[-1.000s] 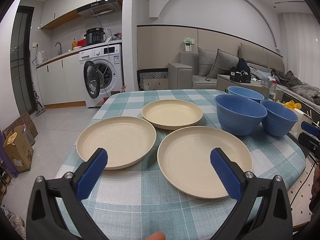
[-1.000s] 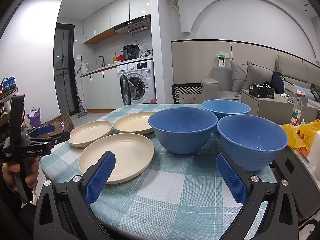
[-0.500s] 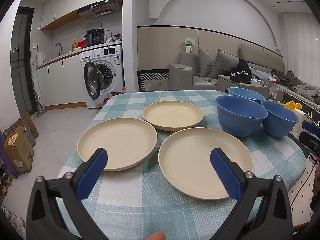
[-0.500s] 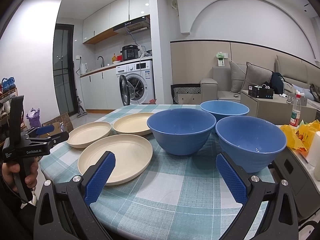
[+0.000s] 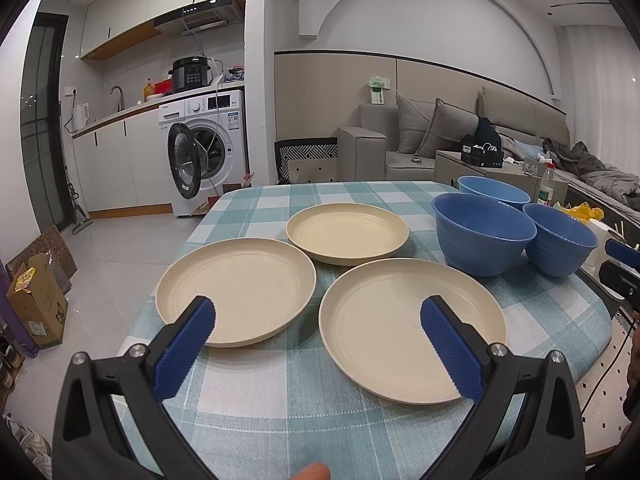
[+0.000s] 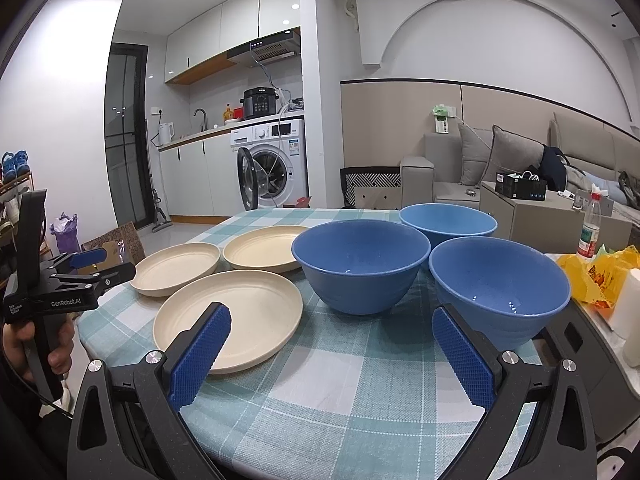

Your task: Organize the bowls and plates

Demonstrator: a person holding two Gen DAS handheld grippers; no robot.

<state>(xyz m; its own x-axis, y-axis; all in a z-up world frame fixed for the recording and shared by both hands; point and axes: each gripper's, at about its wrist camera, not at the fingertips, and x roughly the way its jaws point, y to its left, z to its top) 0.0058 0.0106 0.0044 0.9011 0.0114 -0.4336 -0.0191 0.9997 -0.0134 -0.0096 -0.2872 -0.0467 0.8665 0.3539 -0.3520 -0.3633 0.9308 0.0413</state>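
Three cream plates lie apart on the checked tablecloth: a left plate (image 5: 236, 290), a far plate (image 5: 347, 232) and a near right plate (image 5: 412, 330). Three blue bowls stand to their right: a middle bowl (image 5: 482, 234), a far bowl (image 5: 494, 191) and a right bowl (image 5: 560, 240). My left gripper (image 5: 318, 320) is open and empty, held above the table's near edge in front of the plates. My right gripper (image 6: 332, 328) is open and empty, in front of the middle bowl (image 6: 360, 266) and the right bowl (image 6: 498, 290). The left gripper shows at the right wrist view's left edge (image 6: 86, 266).
The table (image 5: 280, 400) has a rounded near edge. A yellow bag (image 6: 600, 276), a white roll (image 6: 634, 312) and a bottle (image 6: 590, 236) sit right of the bowls. A washing machine (image 5: 204, 152) with its door open and a sofa (image 5: 420, 140) stand behind.
Both grippers have drifted slightly, and the plates and bowls sit a little lower in view. Nothing was taken hold of or moved.
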